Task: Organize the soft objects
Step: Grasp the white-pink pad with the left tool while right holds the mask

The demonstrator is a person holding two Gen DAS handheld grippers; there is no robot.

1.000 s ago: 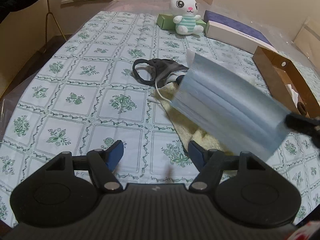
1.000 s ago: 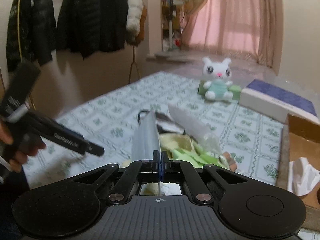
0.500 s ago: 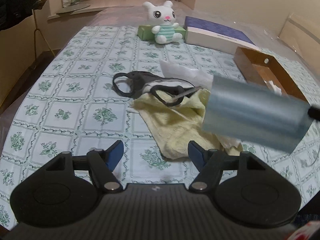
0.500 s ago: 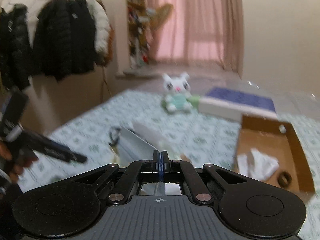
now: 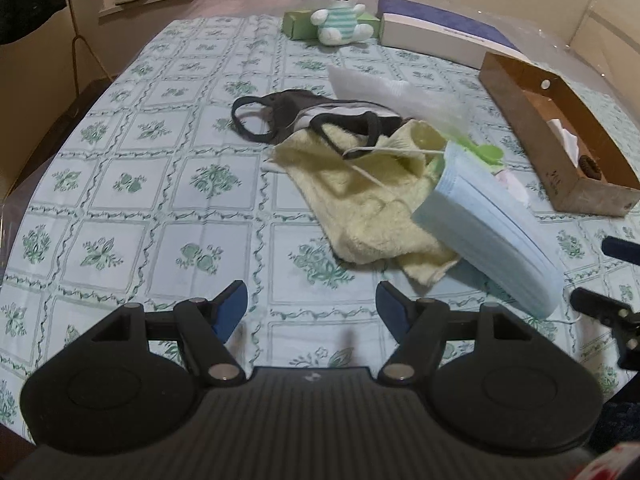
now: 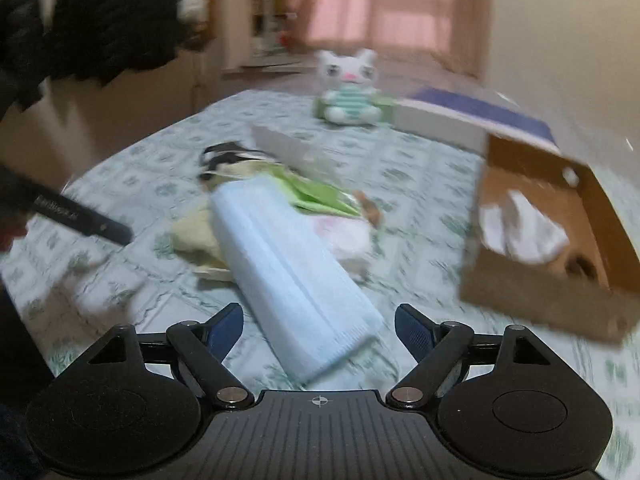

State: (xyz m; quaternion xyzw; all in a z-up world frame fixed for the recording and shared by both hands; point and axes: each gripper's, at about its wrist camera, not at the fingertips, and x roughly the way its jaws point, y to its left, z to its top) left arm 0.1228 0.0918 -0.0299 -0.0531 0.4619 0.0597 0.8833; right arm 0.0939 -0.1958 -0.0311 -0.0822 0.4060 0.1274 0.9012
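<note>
Currently my right gripper [image 6: 319, 328] has just been opening; its jaws stand wide and the blue face mask [image 6: 294, 280] lies slanted between them, with neither pad pressing on it. From the left wrist view, the same mask leans tilted, its upper end over the yellow towel [image 5: 360, 204] and its lower end close to my right gripper's fingertips [image 5: 592, 304]. My left gripper [image 5: 312, 306] is spread wide and empty above the patterned tablecloth [image 5: 160, 184]. A black mask [image 5: 304, 116] lies partly on the towel's far edge. To the right stands the brown cardboard box [image 5: 532, 128], which contains a white cloth [image 6: 520, 228]. A plush rabbit [image 5: 336, 4] sits at the far end.
</note>
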